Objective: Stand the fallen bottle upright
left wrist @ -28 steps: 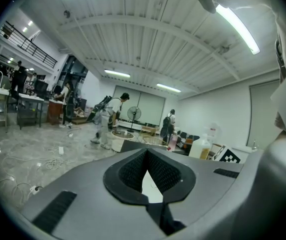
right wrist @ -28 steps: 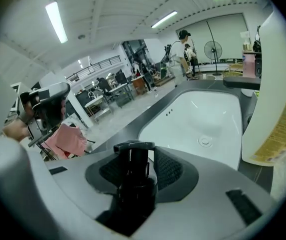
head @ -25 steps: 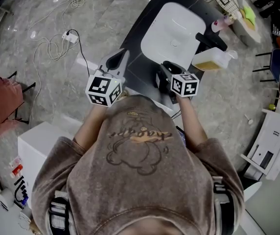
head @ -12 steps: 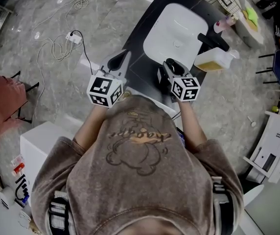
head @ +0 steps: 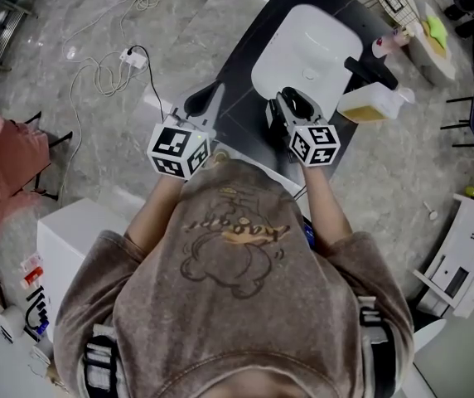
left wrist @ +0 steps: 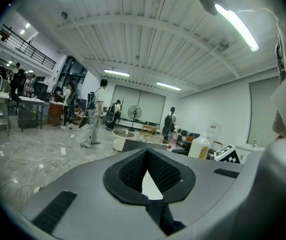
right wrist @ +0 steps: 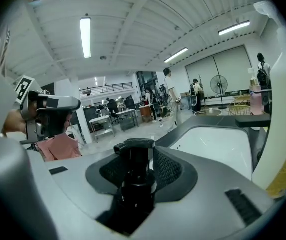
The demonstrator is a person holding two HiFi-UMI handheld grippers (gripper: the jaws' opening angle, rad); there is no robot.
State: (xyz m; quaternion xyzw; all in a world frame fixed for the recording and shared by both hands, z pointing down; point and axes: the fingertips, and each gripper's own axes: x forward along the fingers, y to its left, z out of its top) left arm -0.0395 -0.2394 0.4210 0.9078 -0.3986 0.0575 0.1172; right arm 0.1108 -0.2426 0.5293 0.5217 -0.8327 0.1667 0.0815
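Note:
A black bottle [right wrist: 137,180] with a pump cap stands between the jaws of my right gripper [right wrist: 141,156], which is shut on its neck and body. In the head view the right gripper [head: 290,104] hovers over the near rim of the white sink [head: 303,44], the dark bottle [head: 294,109] barely showing between its jaws. My left gripper [head: 201,104] is held over the dark countertop [head: 239,118] left of the sink. In the left gripper view its jaws [left wrist: 146,152] meet at the tips with nothing in them.
A black faucet [head: 370,71] stands at the sink's right side. Beside it sits a clear jug of yellow liquid [head: 371,104], and a pink bottle [head: 383,45] is farther back. Cables and a power strip [head: 132,57] lie on the floor to the left.
My right gripper has risen a little and tilted, carrying the black bottle toward the sink. The left gripper has stayed where it was.

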